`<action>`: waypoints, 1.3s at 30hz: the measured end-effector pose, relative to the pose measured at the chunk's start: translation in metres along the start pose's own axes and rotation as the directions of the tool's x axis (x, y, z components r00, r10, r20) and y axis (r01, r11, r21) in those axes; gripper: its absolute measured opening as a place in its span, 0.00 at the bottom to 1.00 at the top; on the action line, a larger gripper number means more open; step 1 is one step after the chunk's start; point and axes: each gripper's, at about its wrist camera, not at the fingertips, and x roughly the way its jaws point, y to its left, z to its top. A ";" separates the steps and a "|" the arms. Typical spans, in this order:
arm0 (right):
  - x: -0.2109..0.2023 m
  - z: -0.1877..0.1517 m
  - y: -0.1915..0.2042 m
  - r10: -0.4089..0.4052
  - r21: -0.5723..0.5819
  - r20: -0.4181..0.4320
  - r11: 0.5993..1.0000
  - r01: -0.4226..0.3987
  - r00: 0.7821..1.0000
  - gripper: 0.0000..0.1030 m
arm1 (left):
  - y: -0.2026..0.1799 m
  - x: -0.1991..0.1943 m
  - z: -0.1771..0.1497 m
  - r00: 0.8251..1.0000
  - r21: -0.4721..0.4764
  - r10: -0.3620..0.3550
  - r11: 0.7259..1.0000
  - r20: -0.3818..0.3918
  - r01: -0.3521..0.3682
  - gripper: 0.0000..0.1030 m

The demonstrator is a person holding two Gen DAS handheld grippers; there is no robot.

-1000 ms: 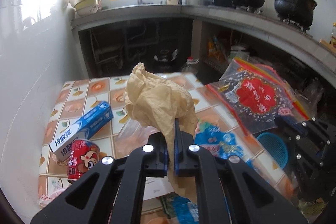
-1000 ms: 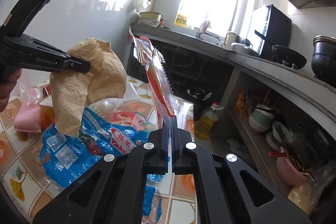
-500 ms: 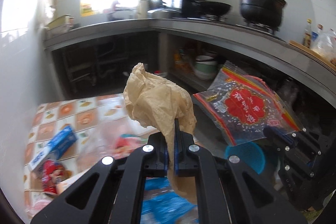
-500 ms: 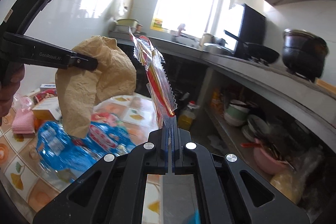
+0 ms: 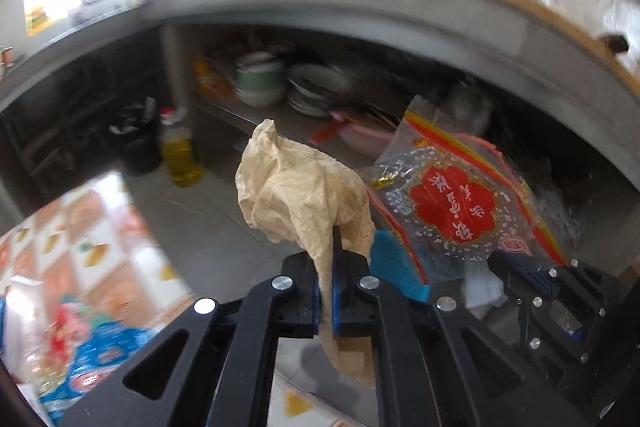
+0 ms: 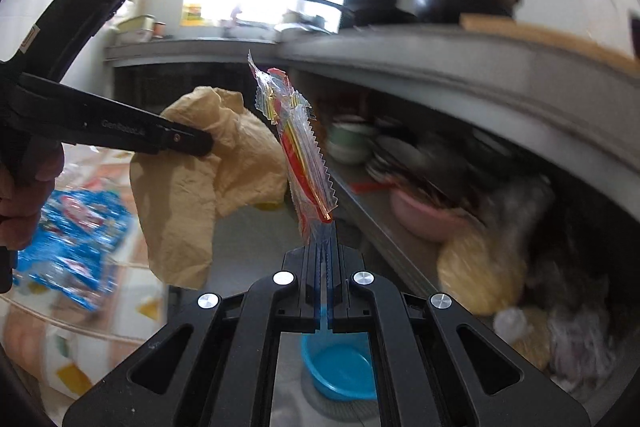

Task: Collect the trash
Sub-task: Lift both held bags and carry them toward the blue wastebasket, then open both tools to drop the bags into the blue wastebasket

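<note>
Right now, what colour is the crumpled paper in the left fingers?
Light tan, seen best in the left wrist view: crumpled paper.

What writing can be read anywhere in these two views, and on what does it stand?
"GenRobot.ai": on the side of the left tongs, seen from the right wrist.
Red emblem on the clear plastic bag: Chinese characters, seen upside down; I cannot read them reliably.
Blue wrapper on the table: print blurred, unreadable.
Nothing else is legible.
</note>
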 end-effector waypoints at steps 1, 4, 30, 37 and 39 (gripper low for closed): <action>0.006 -0.005 -0.009 -0.010 0.020 -0.022 1.000 0.011 1.000 0.00 | -0.008 0.017 0.003 0.999 0.007 -0.014 1.000 -0.028 0.015 0.03; 0.027 -0.023 -0.034 -0.028 0.091 -0.091 0.995 0.037 0.995 0.00 | -0.027 0.064 0.005 0.992 0.015 -0.052 0.998 -0.115 0.054 0.03; 0.264 -0.199 -0.119 0.108 0.391 -0.581 0.906 0.160 0.807 0.09 | -0.066 0.392 -0.055 0.769 -0.009 -0.016 1.000 -0.639 0.014 0.15; 0.256 -0.202 -0.115 0.096 0.399 -0.580 0.899 0.179 0.809 0.43 | -0.061 0.382 -0.048 0.799 0.009 0.022 1.000 -0.601 -0.020 0.44; 0.247 -0.202 -0.118 0.094 0.409 -0.572 0.894 0.185 0.815 0.43 | -0.060 0.379 -0.045 0.806 0.011 0.029 1.000 -0.591 -0.028 0.44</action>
